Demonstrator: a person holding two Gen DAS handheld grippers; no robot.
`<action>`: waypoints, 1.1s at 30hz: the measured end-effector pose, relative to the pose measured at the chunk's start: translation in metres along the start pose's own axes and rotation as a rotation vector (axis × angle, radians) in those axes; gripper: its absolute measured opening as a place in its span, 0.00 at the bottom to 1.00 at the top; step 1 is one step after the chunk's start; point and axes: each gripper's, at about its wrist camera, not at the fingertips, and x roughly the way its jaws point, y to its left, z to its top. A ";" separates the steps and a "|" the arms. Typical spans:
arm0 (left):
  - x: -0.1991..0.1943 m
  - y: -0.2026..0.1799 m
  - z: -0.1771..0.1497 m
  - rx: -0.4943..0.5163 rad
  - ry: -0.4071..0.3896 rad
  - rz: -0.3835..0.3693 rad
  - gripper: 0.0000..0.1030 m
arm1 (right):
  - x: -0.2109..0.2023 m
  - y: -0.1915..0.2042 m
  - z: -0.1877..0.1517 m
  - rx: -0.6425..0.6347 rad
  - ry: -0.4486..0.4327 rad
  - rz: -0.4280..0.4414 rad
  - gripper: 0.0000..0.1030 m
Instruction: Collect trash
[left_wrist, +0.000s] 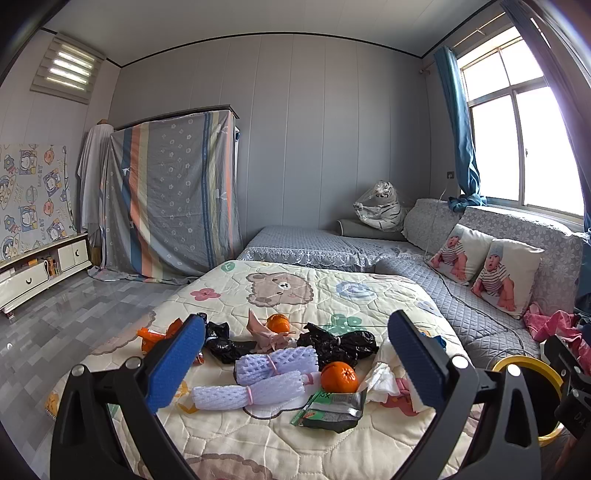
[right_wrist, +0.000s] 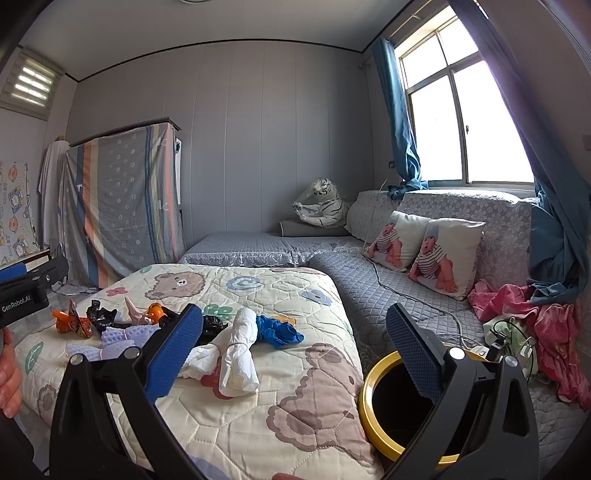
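Trash lies on a cream bear-print quilt (left_wrist: 258, 435): purple foam nets (left_wrist: 258, 380), two oranges (left_wrist: 339, 376), black bags (left_wrist: 340, 343), an orange wrapper (left_wrist: 151, 338), a pink scrap (left_wrist: 264, 332), a green-grey packet (left_wrist: 328, 406) and white tissue (left_wrist: 384, 376). My left gripper (left_wrist: 295, 362) is open and empty, hovering over this pile. My right gripper (right_wrist: 295, 350) is open and empty above the quilt, near white tissue (right_wrist: 236, 354) and a blue glove (right_wrist: 277, 330). A yellow-rimmed black bin (right_wrist: 373, 402) stands right of the quilt, under my right finger.
A grey sofa (right_wrist: 388, 288) with two baby-print pillows (right_wrist: 443, 258) runs along the right under the window. Pink clothes (right_wrist: 535, 321) and cables lie on it. A covered wardrobe (left_wrist: 173, 199) and a low cabinet (left_wrist: 40, 273) stand at the left.
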 end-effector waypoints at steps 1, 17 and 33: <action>0.000 0.001 0.001 -0.001 0.000 -0.002 0.93 | 0.000 0.001 -0.003 0.000 0.000 0.000 0.92; -0.002 0.007 0.004 -0.004 0.002 -0.005 0.93 | 0.001 0.001 -0.003 0.000 0.002 -0.001 0.92; 0.000 0.008 0.001 -0.001 0.011 -0.012 0.93 | 0.002 0.002 -0.003 0.001 0.005 0.000 0.92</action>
